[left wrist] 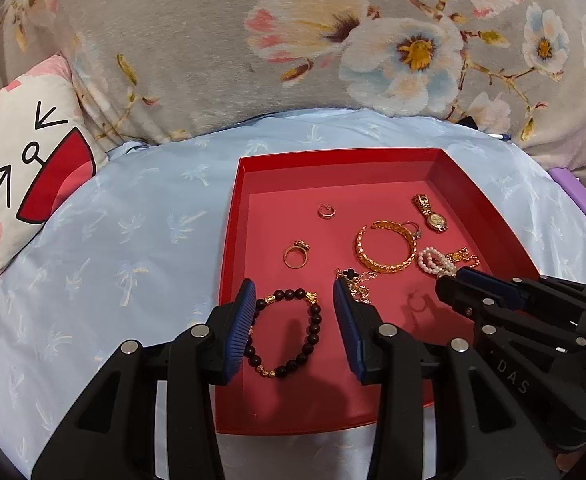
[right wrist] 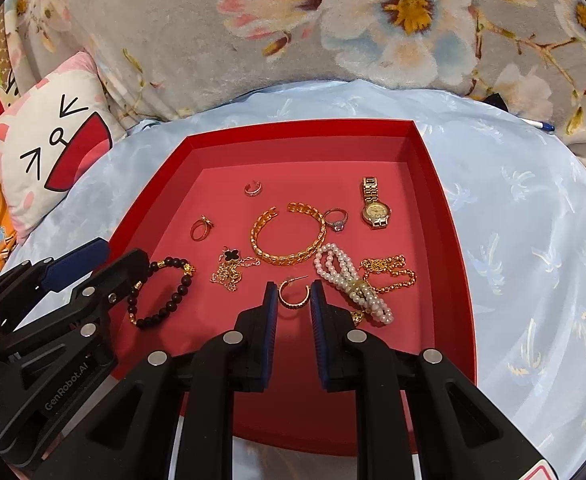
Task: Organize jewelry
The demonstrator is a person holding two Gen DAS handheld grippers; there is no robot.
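The red tray is viewed closely from its near edge by both wrist cameras, angled downward toward the floral blanket; the whole tray is shared.

Warm, even light is falling from above, and my jaws are casting soft shadows onto the red tray floor beneath them. The fisheye is bowing the tray's edges and darkening both views' corners, while the gold bangle is catching small glints and everything is staying fairly sharp.
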